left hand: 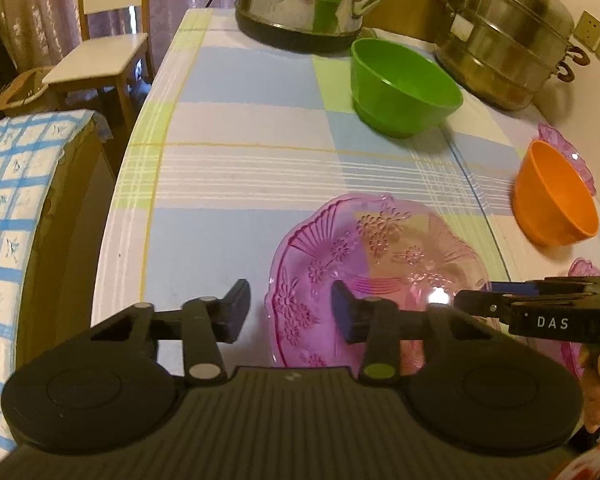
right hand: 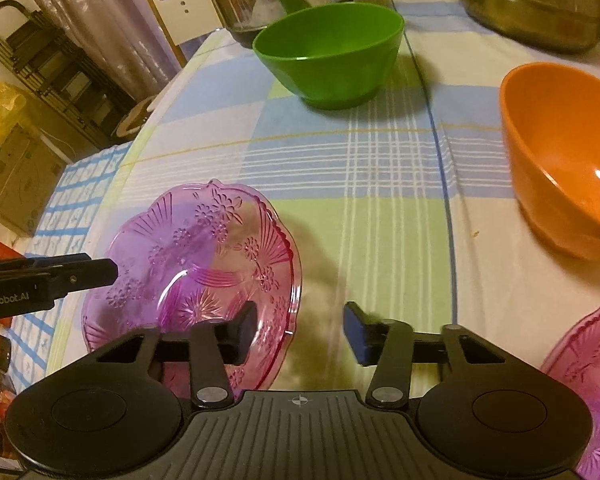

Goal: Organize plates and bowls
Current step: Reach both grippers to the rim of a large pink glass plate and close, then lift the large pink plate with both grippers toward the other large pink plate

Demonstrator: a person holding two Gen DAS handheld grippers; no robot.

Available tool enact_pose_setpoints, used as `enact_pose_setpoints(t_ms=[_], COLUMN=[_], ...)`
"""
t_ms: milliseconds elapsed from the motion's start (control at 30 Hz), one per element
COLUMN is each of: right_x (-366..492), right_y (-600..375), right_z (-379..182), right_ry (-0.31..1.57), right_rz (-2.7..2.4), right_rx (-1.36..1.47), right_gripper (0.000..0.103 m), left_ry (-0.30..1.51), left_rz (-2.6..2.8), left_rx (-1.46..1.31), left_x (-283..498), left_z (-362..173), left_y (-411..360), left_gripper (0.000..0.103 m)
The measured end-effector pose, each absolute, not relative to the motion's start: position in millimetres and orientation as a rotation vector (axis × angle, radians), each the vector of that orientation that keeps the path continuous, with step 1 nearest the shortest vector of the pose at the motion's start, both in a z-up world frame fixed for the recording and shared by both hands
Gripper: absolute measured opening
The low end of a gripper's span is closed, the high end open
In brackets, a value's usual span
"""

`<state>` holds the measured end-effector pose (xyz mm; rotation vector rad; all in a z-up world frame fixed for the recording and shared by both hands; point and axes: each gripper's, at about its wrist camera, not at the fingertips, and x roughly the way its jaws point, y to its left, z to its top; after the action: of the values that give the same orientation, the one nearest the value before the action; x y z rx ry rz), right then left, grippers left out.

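A see-through pink plate (left hand: 380,264) (right hand: 196,256) with a flower pattern lies on the checked tablecloth near the table's front. My left gripper (left hand: 290,308) straddles its left rim, one finger over the plate and one outside, with a clear gap. My right gripper (right hand: 302,330) straddles the opposite rim the same way and shows from the side (left hand: 472,300) in the left wrist view. Neither gripper's pads press on the plate. A green bowl (left hand: 404,88) (right hand: 328,52) stands farther back. An orange bowl (left hand: 556,200) (right hand: 564,152) stands to the right.
Two more pink plates sit at the right, one behind the orange bowl (left hand: 564,152) and one near the front (right hand: 592,360). A steel kettle (left hand: 300,0) and a steamer pot (left hand: 508,40) stand at the back. A chair (left hand: 100,60) is past the table's left edge.
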<state>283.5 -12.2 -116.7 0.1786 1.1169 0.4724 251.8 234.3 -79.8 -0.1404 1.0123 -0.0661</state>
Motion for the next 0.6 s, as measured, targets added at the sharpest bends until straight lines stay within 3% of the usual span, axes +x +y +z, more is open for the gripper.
enact_pose_setpoints(t_ms=[100,267,333,600], right_x=[285,288,290,293], right_y=[-10,-6,-4,-7], right_z=[-118,-118,-119,-116], right_ry=[1.129,1.141,1.141,1.153], right_rz=[0.475,0.484,0.486,0.487], right_rx=[0.175,0.173,0.175,0.219], right_gripper=[0.031,0.022,0.017,0.012], left_ry=[1.022,1.047,1.054,1.078], left_rz=[-0.062,-0.063,-0.063,-0.040], left_rx=[-0.140,-0.148,-0.154,-0.160], left_x=[254,257,257,252], left_z=[-85,-93,-94,-89], left_y=[237,237,237,238], left_gripper=[0.033,0.017,0.016,0.011])
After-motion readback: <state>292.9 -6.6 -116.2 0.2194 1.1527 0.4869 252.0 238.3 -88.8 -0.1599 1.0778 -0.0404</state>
